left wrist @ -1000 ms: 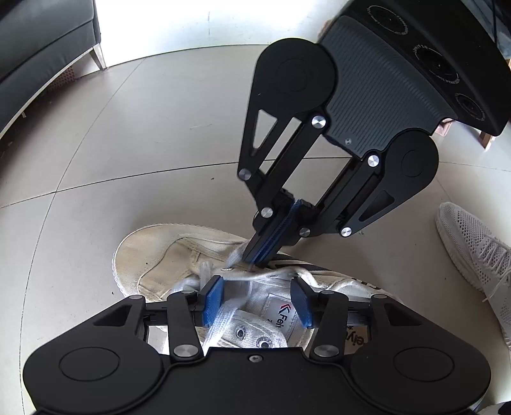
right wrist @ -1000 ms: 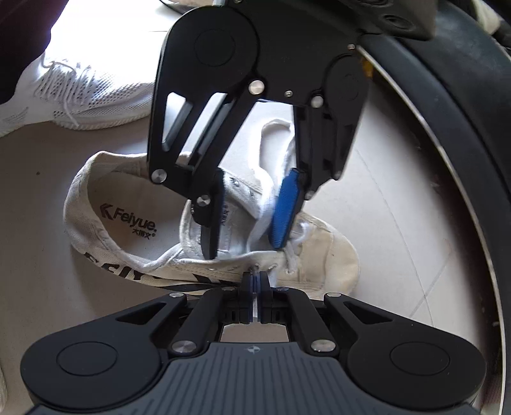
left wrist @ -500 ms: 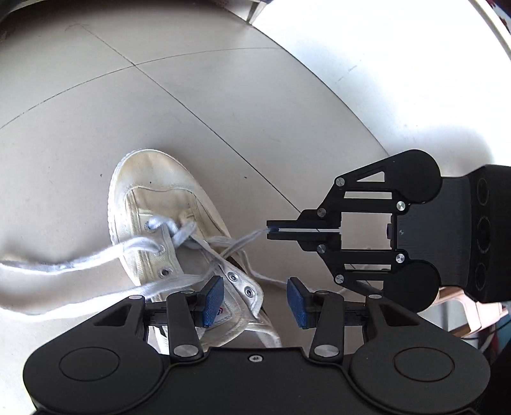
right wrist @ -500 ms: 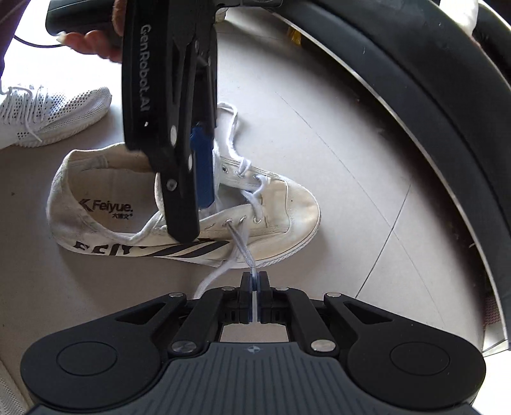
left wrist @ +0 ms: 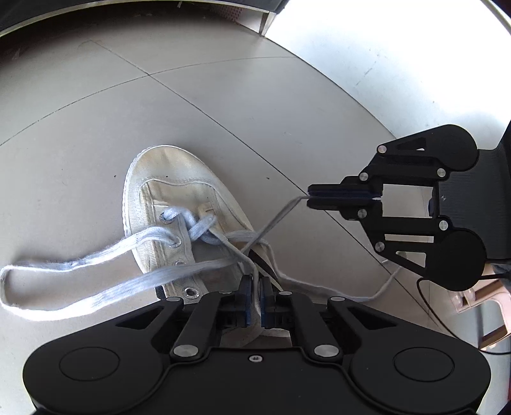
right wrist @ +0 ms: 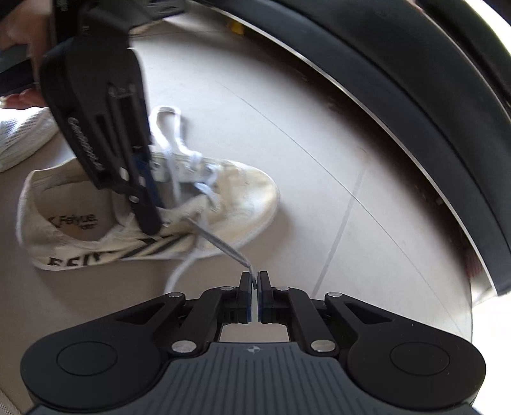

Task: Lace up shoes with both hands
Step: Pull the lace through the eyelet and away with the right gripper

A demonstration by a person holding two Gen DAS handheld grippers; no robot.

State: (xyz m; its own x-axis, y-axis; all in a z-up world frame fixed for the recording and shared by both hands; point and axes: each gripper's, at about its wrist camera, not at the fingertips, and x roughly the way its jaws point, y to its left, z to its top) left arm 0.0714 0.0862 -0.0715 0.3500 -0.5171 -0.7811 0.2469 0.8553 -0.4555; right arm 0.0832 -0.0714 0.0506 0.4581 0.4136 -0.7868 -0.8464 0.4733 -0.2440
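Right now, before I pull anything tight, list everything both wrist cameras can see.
canvas shoe: one, cream-white with black side stripes, on the floor between both grippers
shoelace: one, white, through the front eyelets, a loose loop on the floor
mesh sneaker: one, white, left edge of the right wrist view
tiled floor: beige
curved furniture edge: black, far side
hand: one, partly visible, on the left gripper's handle
left gripper: black, blue pads, shut on shoelace
right gripper: black, shut on shoelace
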